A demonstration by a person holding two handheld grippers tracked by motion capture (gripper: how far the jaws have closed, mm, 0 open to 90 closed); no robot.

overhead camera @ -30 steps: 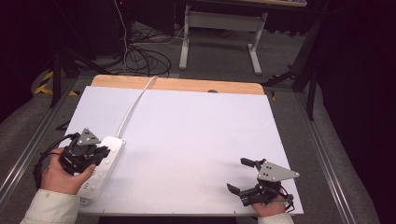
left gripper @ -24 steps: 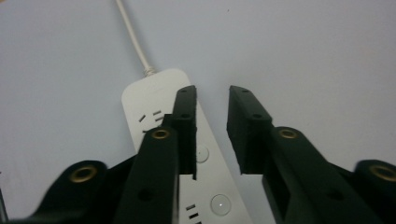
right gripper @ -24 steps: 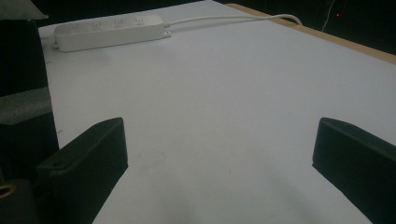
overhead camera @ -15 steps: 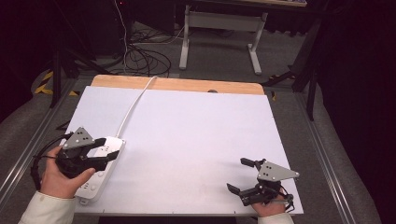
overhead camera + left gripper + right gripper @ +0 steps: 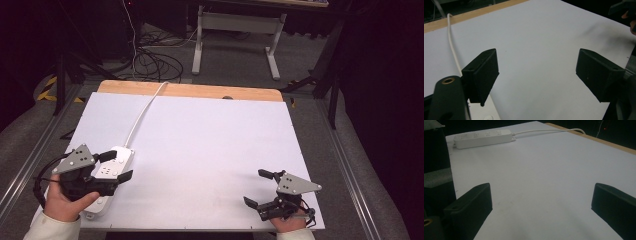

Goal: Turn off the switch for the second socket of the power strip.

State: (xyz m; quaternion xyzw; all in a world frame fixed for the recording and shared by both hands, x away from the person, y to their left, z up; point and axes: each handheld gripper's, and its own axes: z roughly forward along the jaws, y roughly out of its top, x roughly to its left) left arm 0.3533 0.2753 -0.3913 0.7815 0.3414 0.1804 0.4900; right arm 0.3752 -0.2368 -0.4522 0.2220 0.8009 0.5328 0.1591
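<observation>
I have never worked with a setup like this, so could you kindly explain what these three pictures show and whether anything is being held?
No robot arm here: a person holds a two-jawed claw in each hand. The high view looks down on the white table from above the person's side. The left claw is at the lower left, the right claw at the lower right. The other two pictures come from cameras riding on each claw, looking along its black jaws.

On the table lies a white power strip, its cord running off the far edge. The left claw's jaws have just been opening; they stand wide just over the strip without gripping it. The right claw is open over bare table. Nothing is held.
</observation>
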